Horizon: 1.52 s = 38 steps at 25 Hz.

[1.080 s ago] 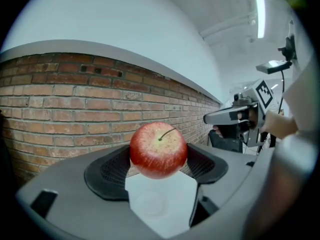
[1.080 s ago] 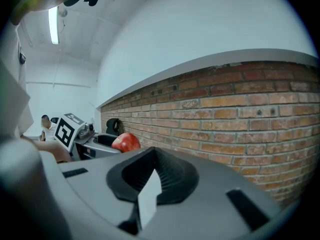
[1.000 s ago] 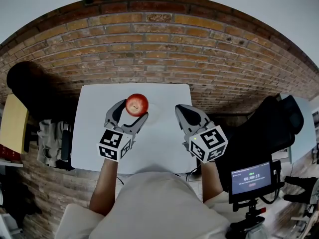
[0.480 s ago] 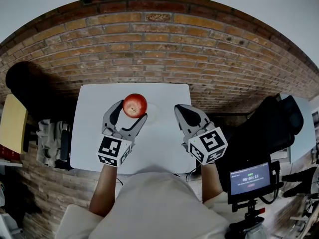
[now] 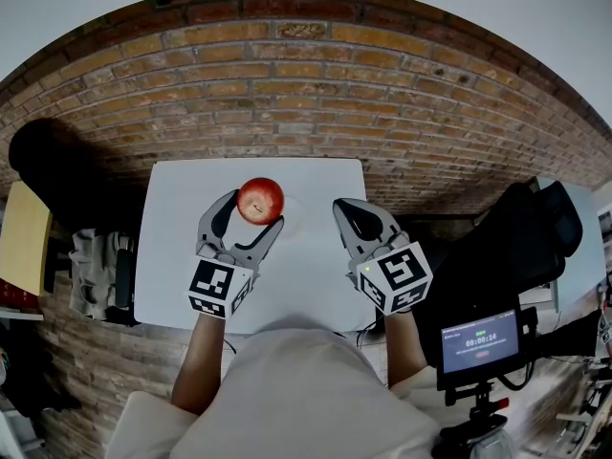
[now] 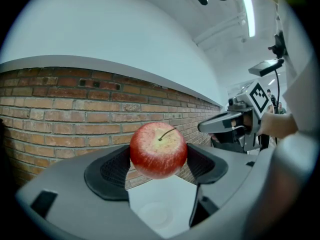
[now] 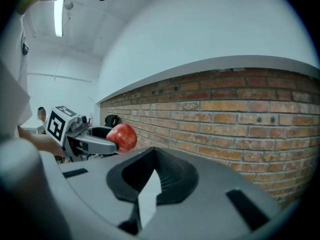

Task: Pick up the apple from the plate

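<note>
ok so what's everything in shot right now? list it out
apple: 1, red, off the plate, between the left gripper's jaws
plate: 1, white, on the table below the apple, bare
table: 1, white, against the brick wall
brick wall: 1, red-brown, behind the table
screen: 1, dark with a timer readout, on a stand at lower right
bulky item: 1, black, right of the table
flat item: 1, yellow, at the far left edge
left gripper: 1, grey with a marker cube, shut on the apple
right gripper: 1, grey with a marker cube, shut, empty, over the table's right side
</note>
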Each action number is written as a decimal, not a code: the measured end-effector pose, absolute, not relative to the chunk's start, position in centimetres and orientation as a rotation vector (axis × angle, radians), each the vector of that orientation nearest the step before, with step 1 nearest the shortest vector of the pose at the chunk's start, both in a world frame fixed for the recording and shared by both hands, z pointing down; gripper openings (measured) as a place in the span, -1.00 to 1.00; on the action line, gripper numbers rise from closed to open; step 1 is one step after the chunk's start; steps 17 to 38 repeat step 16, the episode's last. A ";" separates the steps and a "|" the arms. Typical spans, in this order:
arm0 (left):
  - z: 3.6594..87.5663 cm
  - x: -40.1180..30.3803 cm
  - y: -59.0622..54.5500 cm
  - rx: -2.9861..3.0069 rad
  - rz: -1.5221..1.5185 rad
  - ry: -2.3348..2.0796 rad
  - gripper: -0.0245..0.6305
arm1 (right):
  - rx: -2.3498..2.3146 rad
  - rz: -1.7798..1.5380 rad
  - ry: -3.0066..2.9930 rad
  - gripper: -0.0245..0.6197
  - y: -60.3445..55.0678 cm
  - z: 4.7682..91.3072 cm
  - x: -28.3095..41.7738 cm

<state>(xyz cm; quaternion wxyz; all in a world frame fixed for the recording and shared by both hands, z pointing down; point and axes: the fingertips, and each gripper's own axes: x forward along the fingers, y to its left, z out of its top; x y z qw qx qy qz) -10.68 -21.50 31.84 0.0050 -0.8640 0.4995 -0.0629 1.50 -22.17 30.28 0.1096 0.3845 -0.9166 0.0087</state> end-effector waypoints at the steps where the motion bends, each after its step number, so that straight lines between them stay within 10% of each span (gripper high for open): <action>1: 31.9 -10.6 -21.5 -2.707 -0.201 1.561 0.17 | 1.129 0.027 -2.693 -0.92 -22.2 30.4 1.5; 38: 32.3 -9.8 -21.6 -2.714 -0.222 1.531 0.17 | 1.128 0.041 -2.670 -0.92 -22.4 31.1 1.8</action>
